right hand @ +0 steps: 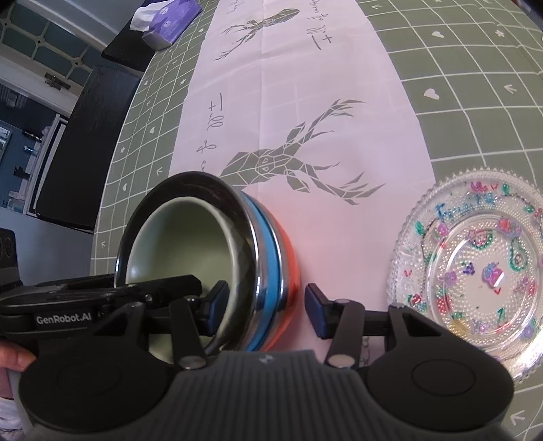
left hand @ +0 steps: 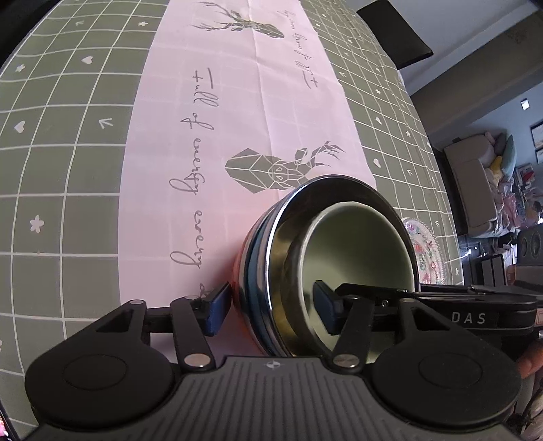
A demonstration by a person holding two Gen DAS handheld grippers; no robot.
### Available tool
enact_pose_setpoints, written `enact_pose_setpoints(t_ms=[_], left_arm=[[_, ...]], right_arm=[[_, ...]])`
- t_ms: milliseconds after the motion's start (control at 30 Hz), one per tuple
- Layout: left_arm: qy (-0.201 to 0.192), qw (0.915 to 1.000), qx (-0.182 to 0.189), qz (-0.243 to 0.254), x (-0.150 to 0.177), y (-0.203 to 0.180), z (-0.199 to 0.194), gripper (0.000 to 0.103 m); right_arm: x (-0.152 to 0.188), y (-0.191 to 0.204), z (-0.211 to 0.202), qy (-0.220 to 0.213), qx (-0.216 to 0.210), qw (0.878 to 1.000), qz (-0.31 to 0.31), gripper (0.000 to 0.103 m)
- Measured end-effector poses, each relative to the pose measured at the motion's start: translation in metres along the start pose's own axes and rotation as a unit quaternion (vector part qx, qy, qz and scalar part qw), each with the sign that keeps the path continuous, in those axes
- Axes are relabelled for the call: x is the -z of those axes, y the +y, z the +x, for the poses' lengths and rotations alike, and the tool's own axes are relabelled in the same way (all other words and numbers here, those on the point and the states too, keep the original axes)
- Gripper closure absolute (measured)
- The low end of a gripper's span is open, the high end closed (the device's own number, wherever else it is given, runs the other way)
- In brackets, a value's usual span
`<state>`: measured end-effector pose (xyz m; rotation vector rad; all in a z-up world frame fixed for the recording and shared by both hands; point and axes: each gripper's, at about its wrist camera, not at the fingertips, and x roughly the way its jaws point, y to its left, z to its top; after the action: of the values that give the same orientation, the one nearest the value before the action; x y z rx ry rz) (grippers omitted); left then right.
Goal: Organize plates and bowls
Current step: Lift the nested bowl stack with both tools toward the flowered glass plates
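A stack of nested bowls, a pale green bowl [left hand: 353, 247] inside a steel bowl [left hand: 292, 217] with blue and orange bowls beneath, stands on the pink runner. It also shows in the right wrist view [right hand: 183, 244]. My left gripper [left hand: 268, 308] straddles the stack's wall, one finger outside, one inside; the jaws stand apart, not pressing. My right gripper [right hand: 268, 312] straddles the opposite wall the same way, open. A clear glass plate [right hand: 475, 264] with coloured drawings lies to the right of the stack.
A pink runner [left hand: 237, 118] with deer prints lies on the green checked tablecloth [left hand: 61, 152]. A purple tissue pack [right hand: 166, 20] sits at the far table edge. Dark chairs [right hand: 85, 142] stand beside the table.
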<state>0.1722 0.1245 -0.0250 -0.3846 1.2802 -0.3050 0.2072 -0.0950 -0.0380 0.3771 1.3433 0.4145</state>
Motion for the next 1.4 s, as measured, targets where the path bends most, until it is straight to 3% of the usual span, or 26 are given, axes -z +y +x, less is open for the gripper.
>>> enact_pose_setpoints(t_ms=[300,733,800,867,1000,1133,1300,1400], left_arm=[[0.013,0.999,-0.027,-0.032,0.001,-0.004,0.001,0.053],[0.033,0.997,-0.032,-0.062,-0.006,-0.001,0.004,0.056],[0.032,0.9979,-0.031,-0.046,-0.005,-0.002,0.003,0.057],[0.029,0.9981,-0.037,-0.041,-0.005,-0.003,0.0,0.063],[0.024,0.9982,-0.046,-0.028,-0.005,-0.004,-0.008,0.072],[0.018,0.9982,-0.048,-0.032,-0.004,-0.005,-0.008,0.071],[0.028,0.9978,-0.042,-0.042,-0.004,-0.003,-0.001,0.056],[0.034,0.9976,-0.049,-0.036,-0.005,-0.004,-0.001,0.054]], right_arm=[[0.002,0.005,0.002,-0.009,0.019,1.0,0.011,0.062],[-0.006,0.006,0.0,-0.008,0.033,0.999,0.024,0.066],[-0.007,0.004,0.0,-0.012,0.03,0.999,0.02,0.064],[-0.007,0.002,-0.001,-0.009,0.01,1.0,0.022,0.053],[-0.003,0.004,-0.007,-0.01,0.006,1.0,0.013,0.047],[-0.002,0.004,-0.004,-0.004,0.009,1.0,0.012,0.047],[0.0,0.002,0.003,0.006,0.007,1.0,0.025,0.047],[-0.001,0.001,0.003,0.005,0.005,1.0,0.029,0.054]])
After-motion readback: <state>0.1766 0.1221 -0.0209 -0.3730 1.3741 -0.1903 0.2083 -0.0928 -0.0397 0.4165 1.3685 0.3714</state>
